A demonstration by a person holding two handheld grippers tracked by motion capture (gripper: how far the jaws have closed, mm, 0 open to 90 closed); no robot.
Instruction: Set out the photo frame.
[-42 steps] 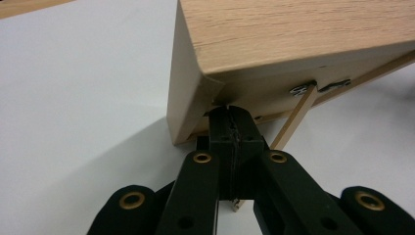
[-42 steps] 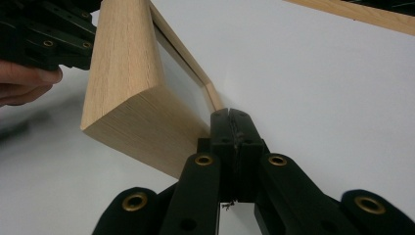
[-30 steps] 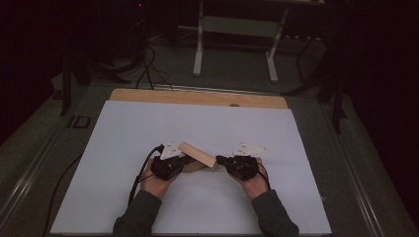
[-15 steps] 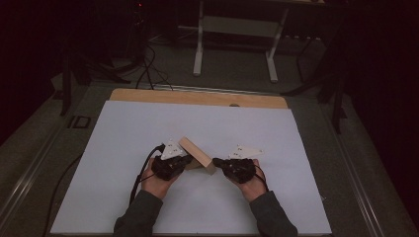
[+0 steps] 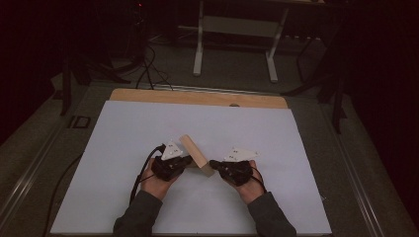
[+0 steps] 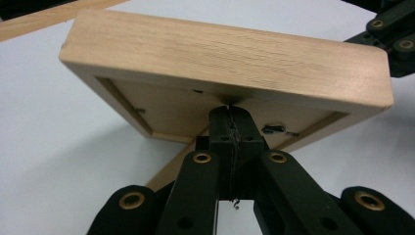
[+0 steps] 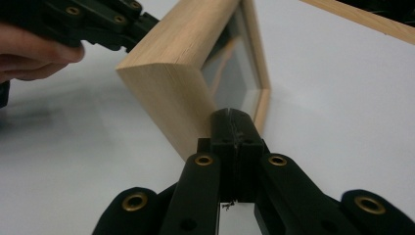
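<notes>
Frame, a light wooden one, stands on edge on a white sheet that covers most of the table. Beyond the sheet a strip of bare wooden board runs along the far side, and grey metal rails edge the table. Past it the room is dark: cables trail over the floor and a white stand rises at the back. I can read no label or writing; small marks on the grey gripper plates are too faint to make out.

The frame sits between the two tongs. Left gripper, clenched with nothing between its tips, butts against the recessed back under the frame's rim; a small metal clip sits just beside it. Right gripper, also clenched on nothing, meets the near corner on the glass side, probably touching the wood. From above, the frame runs diagonally away from the person.
</notes>
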